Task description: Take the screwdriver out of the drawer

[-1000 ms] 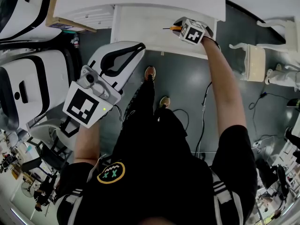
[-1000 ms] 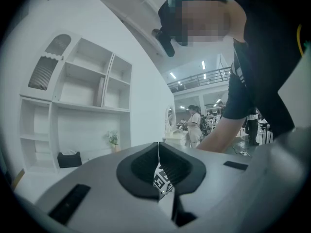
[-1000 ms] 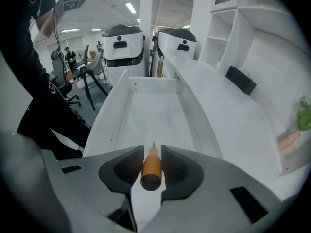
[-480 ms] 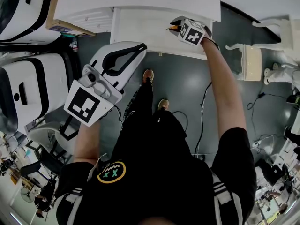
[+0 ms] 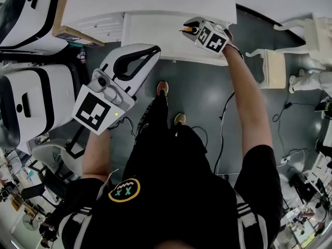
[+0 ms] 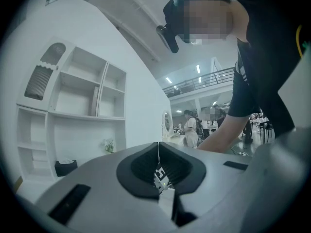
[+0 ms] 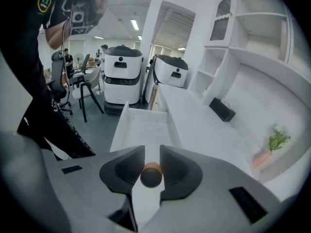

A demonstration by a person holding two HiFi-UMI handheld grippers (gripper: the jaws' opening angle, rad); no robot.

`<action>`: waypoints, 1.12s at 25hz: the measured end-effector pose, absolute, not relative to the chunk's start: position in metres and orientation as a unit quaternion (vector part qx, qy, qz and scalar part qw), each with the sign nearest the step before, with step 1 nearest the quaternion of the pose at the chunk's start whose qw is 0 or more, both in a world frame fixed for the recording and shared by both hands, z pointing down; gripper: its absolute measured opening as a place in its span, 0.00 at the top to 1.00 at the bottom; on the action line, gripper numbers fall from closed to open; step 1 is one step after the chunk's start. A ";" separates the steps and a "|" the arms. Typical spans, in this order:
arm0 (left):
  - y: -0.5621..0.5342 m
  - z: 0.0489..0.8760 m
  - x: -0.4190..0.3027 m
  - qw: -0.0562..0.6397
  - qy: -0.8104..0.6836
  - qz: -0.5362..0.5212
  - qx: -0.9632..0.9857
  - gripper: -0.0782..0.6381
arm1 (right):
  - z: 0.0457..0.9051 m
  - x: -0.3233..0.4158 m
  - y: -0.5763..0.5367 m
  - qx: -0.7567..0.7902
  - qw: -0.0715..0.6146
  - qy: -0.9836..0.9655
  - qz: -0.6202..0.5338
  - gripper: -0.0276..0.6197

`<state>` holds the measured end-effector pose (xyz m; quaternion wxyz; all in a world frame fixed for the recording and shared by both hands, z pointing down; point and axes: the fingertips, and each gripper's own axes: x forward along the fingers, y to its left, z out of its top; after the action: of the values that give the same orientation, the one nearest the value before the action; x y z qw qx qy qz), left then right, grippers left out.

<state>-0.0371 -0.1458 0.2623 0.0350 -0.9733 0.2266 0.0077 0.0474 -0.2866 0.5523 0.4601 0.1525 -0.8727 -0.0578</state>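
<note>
Holding the screwdriver (image 7: 151,174) is the right gripper (image 7: 152,154): its two fingers are clenched on the orange handle, one pad on each side. The round butt end sits just behind the fingertips and faces back toward the gripper's own camera. In the head view a thin dark shaft pokes out just past the fingertips. The grip is on the thick handle, not the shaft, probably because the handle gives the pads more to bite on and keeps the tool from swivelling. The open white drawer (image 7: 118,127) lies ahead of and below the fingertips, apart from the tool, so I judge the screwdriver to be out of it and the task nearly complete. The white countertop (image 7: 194,125) runs off to the right of the fingers and looks like a candidate set-down spot. The left gripper (image 6: 158,149) has its fingers pressed together with nothing between them. It points level, well away from the drawer, presumably parked there to leave the right arm room.
</note>
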 end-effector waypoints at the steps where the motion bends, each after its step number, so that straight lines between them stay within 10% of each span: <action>1: -0.142 0.260 -0.036 0.038 0.226 0.009 -0.973 0.86 | 0.546 0.047 -0.284 0.155 0.457 -0.874 -0.062 0.77; 28: 0.006 0.217 0.015 0.082 0.249 0.014 -0.965 0.86 | 0.357 0.060 -0.090 0.179 0.312 -0.922 -0.141 0.79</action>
<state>0.0149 0.0058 0.2169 0.0819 -0.9649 0.2493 0.0136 0.0600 -0.0896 0.3572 0.3118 0.1794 -0.9223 -0.1415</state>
